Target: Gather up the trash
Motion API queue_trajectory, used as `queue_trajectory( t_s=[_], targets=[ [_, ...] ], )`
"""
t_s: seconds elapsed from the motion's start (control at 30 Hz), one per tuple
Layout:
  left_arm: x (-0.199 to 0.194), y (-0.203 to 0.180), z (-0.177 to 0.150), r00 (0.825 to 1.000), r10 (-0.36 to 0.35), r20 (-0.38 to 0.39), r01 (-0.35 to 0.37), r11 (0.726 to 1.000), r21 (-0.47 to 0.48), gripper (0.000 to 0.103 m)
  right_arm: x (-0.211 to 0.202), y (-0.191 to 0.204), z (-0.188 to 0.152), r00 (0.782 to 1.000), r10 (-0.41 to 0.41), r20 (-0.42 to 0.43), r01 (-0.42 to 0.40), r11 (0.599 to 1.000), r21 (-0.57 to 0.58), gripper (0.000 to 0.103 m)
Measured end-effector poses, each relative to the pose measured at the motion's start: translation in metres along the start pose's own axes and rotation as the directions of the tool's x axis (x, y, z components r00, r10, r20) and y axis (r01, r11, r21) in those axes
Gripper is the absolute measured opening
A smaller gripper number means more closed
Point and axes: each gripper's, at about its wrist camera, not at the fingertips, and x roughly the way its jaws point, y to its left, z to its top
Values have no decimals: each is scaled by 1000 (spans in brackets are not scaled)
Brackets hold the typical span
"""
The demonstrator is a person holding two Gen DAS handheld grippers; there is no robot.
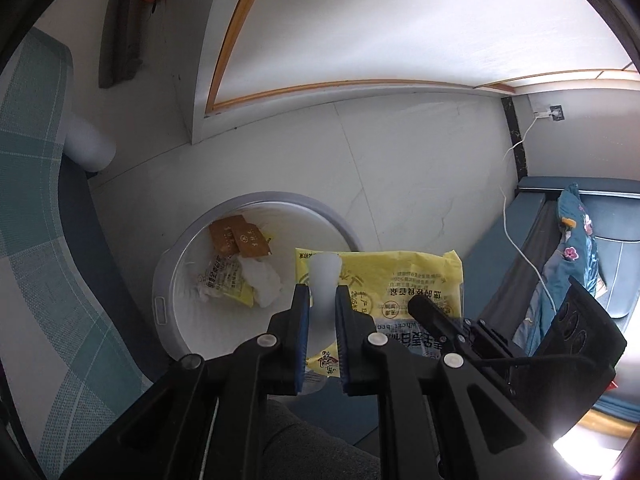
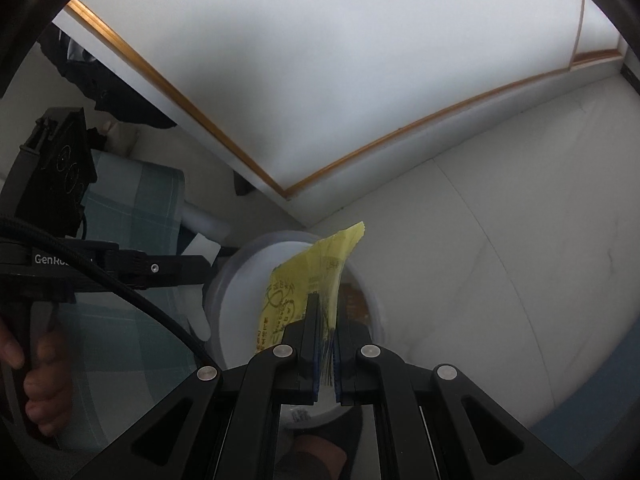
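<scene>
A round white trash bin (image 1: 164, 280) stands on the floor and holds brown packets (image 1: 240, 236), a yellow wrapper and crumpled white tissue (image 1: 264, 280). My left gripper (image 1: 323, 292) is shut on a translucent white plastic cup (image 1: 325, 276), held above the bin's near rim. My right gripper (image 2: 326, 300) is shut on a large yellow printed wrapper (image 2: 296, 284), held over the bin (image 2: 236, 280). The wrapper also shows in the left wrist view (image 1: 400, 280), with the right gripper (image 1: 432, 316) beside it.
A teal checked cushion (image 1: 36, 216) lies at the left with a white cylinder (image 1: 86, 146) behind it. A blue sofa with a floral cushion (image 1: 572, 232) is at the right. A white cable (image 1: 516, 236) runs from a wall socket. A white cabinet with gold trim (image 1: 360, 32) stands behind.
</scene>
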Motion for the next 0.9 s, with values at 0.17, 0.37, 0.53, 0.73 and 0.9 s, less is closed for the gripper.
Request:
queue_trajectory(
  t_s=[0.17,0.37,0.53,0.73,0.9],
  targets=[
    [8,2,4,999,35,-35,-36,999,-16,11,36,15,2,999,-2,-53,2,1000,6,8],
    [16,4,8,994,83,-76,-86,996,-38,18,58,13,-6,993,27,-113,-22,999,49,13],
    [5,1,9,990,132,-45,-133,991,-19,48,58,19,-9,990,30,-135,-28,999,20,36],
    [-24,-11,4,978,205,26,-206,978,21,71,25,6,-13,992,49,-115,-45,998,38,37],
    [-60,-31,-17,959,253,125,-265,960,88,77,-15,4,-10,998,42,-54,-40,999,30,51]
  ],
)
